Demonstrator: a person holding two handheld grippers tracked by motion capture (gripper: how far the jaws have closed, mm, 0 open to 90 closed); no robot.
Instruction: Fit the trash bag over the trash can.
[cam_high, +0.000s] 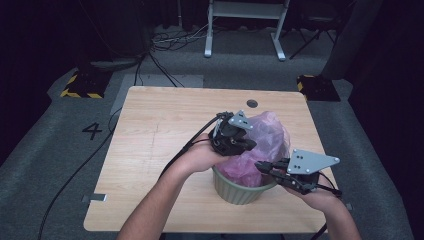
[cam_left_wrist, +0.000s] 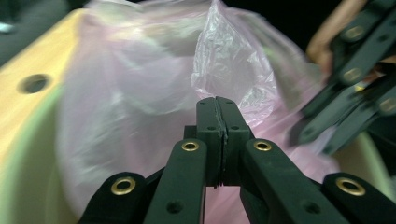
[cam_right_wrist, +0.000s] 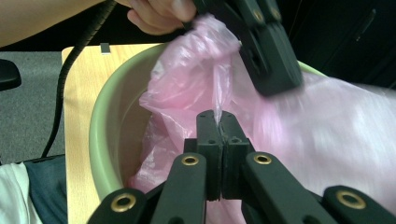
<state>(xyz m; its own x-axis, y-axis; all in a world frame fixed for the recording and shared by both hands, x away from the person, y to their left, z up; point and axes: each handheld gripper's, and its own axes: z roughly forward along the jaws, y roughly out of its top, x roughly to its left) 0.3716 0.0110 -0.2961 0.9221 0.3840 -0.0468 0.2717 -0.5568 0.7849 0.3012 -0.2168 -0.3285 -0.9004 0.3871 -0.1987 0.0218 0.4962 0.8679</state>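
High view: near the table's (cam_high: 150, 150) front edge, both grippers, left (cam_high: 239, 142) and right (cam_high: 265, 166), pinch closed on the pink bag (cam_high: 270, 137) in the green bowl (cam_high: 240, 192)

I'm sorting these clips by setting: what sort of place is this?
Probably a lab or recording studio, not a home: a lone wooden table on grey carpet, hazard-striped floor blocks, and a floor number 4.

My left tongs (cam_high: 248, 145) and right tongs (cam_high: 261, 165) are all black, with linkage arms pinned by brass-ringed rivets and flat pads at the tips. Each carries a grey three-cornered plate dotted with small holes. A ribbed black cable trails off the left one toward lower left. Forearms bare, no sleeves.
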